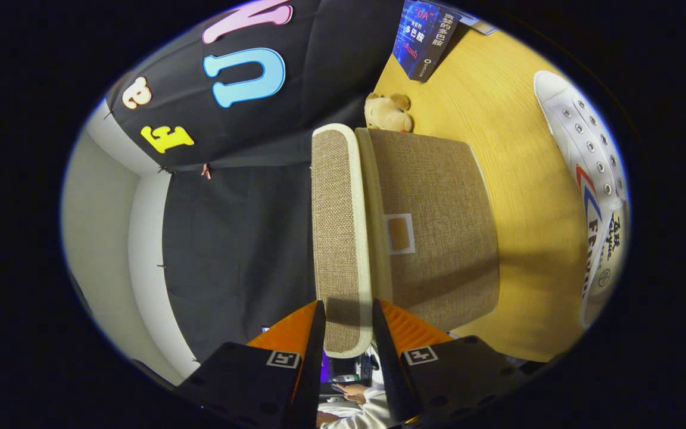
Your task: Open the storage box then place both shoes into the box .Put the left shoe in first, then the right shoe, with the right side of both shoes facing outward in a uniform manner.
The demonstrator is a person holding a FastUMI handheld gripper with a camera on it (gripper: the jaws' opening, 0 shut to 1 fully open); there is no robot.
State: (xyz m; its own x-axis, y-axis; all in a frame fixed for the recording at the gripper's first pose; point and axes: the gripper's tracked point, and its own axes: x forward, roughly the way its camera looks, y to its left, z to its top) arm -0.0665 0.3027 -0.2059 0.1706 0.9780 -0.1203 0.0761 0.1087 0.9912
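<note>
Box (432,226): woven storage box on the worktop (533,196), inside hidden, lid (340,238) on | Your fingers (346,333): narrow gap, one on each side of the lid's near edge, contact unclear | Shoe (587,161): white, at 2 o'clock beyond the box | Plush toy (387,112): 12 o'clock, behind the box

Storage box (432,226): a woven tan fabric box with a small pale label patch on its front, standing on the wooden table. Its lid (340,238), tan fabric edged in cream, rests on the box, and its near edge lies between the fingers of the gripper (348,316). One white lace-up shoe (590,173), with red and blue stripes, lies on the table well apart from the box.
</note>
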